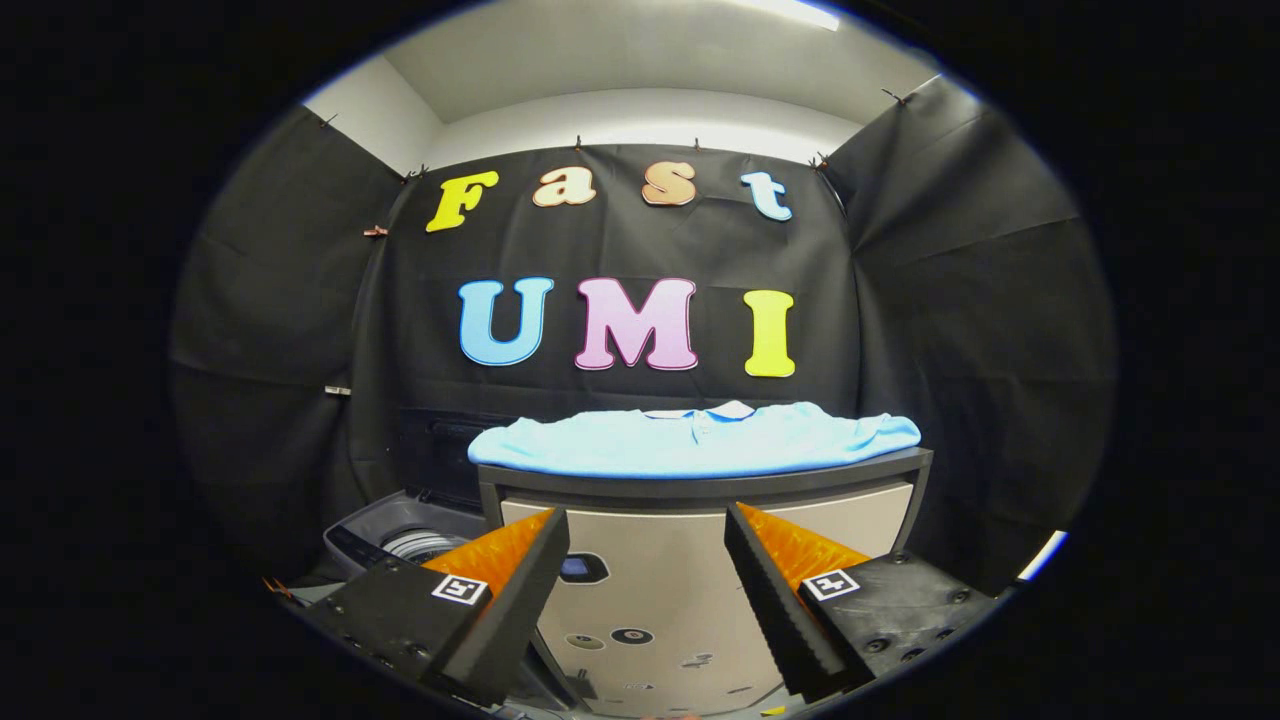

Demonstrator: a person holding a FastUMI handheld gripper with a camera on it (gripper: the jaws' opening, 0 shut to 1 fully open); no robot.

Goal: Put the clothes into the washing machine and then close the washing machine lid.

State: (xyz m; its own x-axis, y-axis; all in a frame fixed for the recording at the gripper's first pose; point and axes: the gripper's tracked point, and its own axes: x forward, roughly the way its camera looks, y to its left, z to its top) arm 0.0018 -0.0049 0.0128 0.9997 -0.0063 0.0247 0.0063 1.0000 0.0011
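A: How is the gripper (pixel 647 520) held?

B: Level, pointing straight ahead at the booth's back wall; its two wedge-shaped fingers (pixel 520 570) rise from the lower part of the frame, each with a ridged, saw-toothed inner face and a small square marker on its flat body; the jaws stand released, wide apart, with nothing between them.

A: And the clothes?

B: A light blue collared shirt of soft fabric (pixel 695 440) lies spread flat, well beyond the fingers, at the centre of the frame; it drapes over the raised flat top of a dark-rimmed, beige-fronted boxy desk (pixel 700 560); its sleeves hang slightly past the edges.

A: The washing machine?

B: A grey top-loading washing machine (pixel 400 535) sits low at the lower left, beside the desk and beyond the left finger; its round metal drum shows from above, so the lid is up.
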